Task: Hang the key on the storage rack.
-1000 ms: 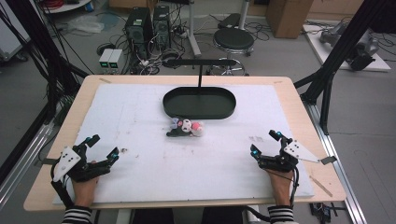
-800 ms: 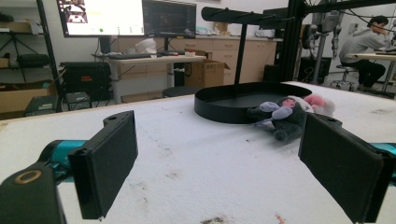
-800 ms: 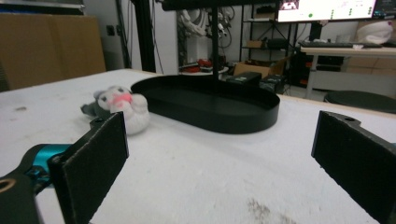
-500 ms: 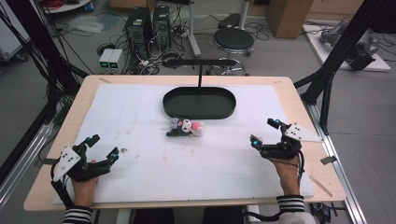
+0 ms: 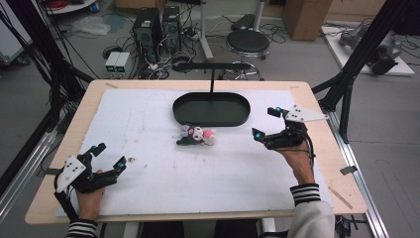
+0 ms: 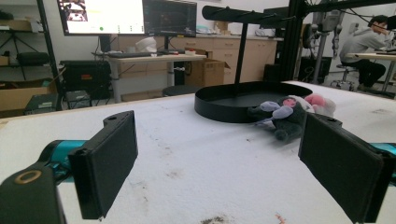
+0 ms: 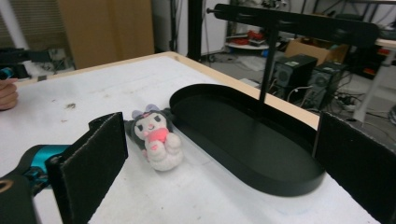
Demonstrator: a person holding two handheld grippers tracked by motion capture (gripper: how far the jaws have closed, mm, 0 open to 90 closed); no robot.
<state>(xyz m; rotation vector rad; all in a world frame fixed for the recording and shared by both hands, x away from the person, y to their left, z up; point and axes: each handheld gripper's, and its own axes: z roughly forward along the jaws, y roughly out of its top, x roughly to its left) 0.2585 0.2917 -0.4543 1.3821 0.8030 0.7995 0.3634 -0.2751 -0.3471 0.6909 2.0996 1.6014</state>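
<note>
High view: right tool point(image 5: 266, 123), jaws spread, points at plush toy point(image 5: 198, 136); left tool point(image 5: 110, 156) spread.

Wooden table point(image 5: 317, 99), top covered by white sheet point(image 5: 148, 129), faintly stained. On sheet: black oval tray point(image 5: 211, 109) with upright stand, toward far edge; small plush toy point(image 5: 198, 136) just beside tray's near rim.

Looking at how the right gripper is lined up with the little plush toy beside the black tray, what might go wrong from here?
The plush toy lies right at the rim of the black tray, so the open right gripper may catch that rim with a jaw as it closes in. The toy is small and soft; a pinch on an ear or edge might slip. The tray's upright stand could also block a high lift.
</note>
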